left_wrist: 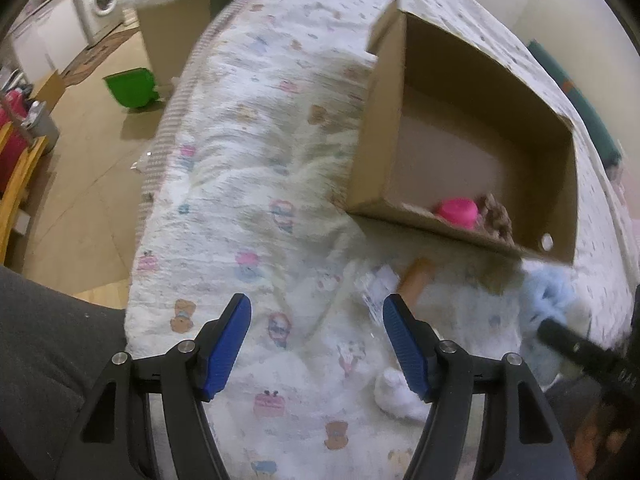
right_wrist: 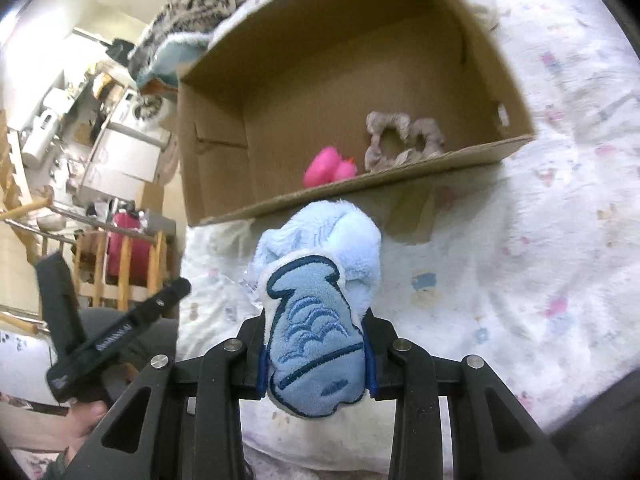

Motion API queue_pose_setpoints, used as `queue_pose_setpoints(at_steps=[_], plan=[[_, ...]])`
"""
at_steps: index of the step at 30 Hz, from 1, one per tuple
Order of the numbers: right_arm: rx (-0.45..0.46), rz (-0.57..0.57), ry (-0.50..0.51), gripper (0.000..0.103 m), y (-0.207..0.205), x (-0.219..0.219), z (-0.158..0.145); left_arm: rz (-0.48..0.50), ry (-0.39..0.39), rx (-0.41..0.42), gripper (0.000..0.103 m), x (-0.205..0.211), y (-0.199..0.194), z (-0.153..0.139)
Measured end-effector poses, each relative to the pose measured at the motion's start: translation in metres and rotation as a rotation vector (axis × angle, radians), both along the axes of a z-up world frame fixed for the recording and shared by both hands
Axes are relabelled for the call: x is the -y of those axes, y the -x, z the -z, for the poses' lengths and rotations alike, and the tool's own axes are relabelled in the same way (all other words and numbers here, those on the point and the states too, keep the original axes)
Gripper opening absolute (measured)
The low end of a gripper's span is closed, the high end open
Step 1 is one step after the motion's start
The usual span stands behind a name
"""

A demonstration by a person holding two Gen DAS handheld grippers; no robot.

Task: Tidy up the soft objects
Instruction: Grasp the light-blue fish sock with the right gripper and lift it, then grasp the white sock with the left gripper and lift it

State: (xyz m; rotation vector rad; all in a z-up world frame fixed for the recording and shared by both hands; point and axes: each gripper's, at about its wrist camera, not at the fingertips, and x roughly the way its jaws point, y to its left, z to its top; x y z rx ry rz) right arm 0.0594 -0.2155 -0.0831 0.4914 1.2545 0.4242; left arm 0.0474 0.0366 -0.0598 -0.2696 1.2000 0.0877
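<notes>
My right gripper (right_wrist: 316, 354) has its jaws clamped on a light-blue plush toy (right_wrist: 316, 300) just before the cardboard box (right_wrist: 360, 188); my left gripper (left_wrist: 316, 340) has its jaws apart, empty.

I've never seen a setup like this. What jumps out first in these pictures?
Probably the fluffy blue plush toy, pinched in the right gripper just before an open cardboard box on a patterned quilt. Inside the box, near its front wall, lie a bright pink toy and a beige scrunchie.

A fluffy pale-blue plush (right_wrist: 320, 300) with an embroidered patch is hanging just before the cardboard box (right_wrist: 400, 176). Inside, a pink toy (right_wrist: 326, 168) and a beige scrunchie (right_wrist: 400, 136) are lying against the near wall.
</notes>
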Motion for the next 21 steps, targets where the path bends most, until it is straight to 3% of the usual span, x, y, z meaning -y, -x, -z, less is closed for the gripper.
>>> queue_pose_setpoints(at_steps=[6, 9, 13, 17, 18, 19, 21], plan=[[-0.011, 0.083, -0.035, 0.036, 0.005, 0.026, 0.001, 0.251, 0.053, -0.131, 0.066, 0.05, 0.012, 0.027], [-0.004, 0.093, -0.04, 0.036, 0.003, 0.031, -0.001, 0.386, 0.008, -0.155, 0.066, 0.081, 0.022, 0.036], [-0.008, 0.085, -0.03, 0.036, 0.003, 0.028, 0.001, 0.461, -0.057, -0.164, 0.066, 0.102, 0.024, 0.046], [-0.016, 0.083, -0.026, 0.037, 0.004, 0.028, 0.003, 0.492, -0.067, -0.206, 0.065, 0.114, 0.021, 0.062], [-0.017, 0.082, -0.024, 0.037, 0.004, 0.028, 0.003, 0.493, -0.066, -0.203, 0.061, 0.115, 0.02, 0.063], [-0.018, 0.081, -0.024, 0.037, 0.003, 0.027, 0.004, 0.496, -0.058, -0.198, 0.046, 0.116, 0.02, 0.063], [-0.016, 0.078, -0.02, 0.037, 0.001, 0.025, 0.004, 0.499, -0.05, -0.201, 0.029, 0.115, 0.021, 0.064]])
